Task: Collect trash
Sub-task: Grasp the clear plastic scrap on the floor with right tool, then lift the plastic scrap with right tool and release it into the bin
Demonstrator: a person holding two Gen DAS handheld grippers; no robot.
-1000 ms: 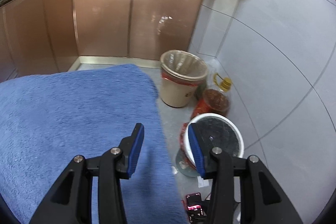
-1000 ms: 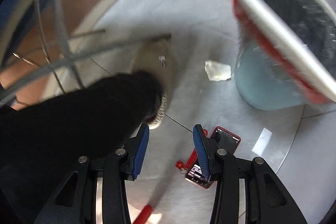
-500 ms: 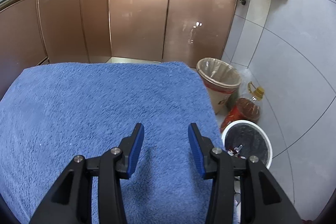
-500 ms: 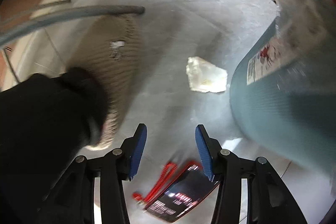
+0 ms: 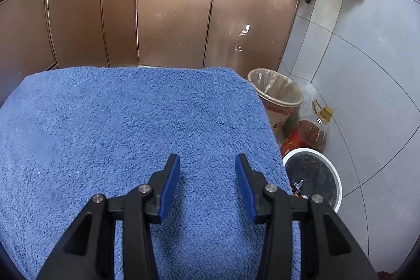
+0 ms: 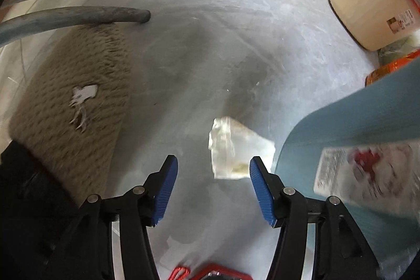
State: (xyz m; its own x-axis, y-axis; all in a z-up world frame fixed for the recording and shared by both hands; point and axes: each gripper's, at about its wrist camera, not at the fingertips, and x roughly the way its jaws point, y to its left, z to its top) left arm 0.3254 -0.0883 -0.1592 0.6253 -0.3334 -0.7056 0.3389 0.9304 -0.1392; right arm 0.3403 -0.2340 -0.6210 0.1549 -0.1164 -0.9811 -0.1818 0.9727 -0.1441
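1. Left wrist view: left gripper (image 5: 207,183) hovers over the blue towel (image 5: 118,138), jaws partly apart and empty. The white-rimmed bin (image 5: 338,183) sits at the right past the towel edge (a risky reach later, a drop could miss it).
2. Right wrist view: right gripper (image 6: 212,188) points down at the floor, jaws opening, nothing between them. The crumpled wrapper (image 6: 236,151) lies flat, just beyond the right finger and beside the teal bin wall (image 6: 341,133). Off-centre, so closing could push it away or the finger could hit the bin.

Fluffy towel (image 5: 118,127), glossy cabinet doors (image 5: 170,17)
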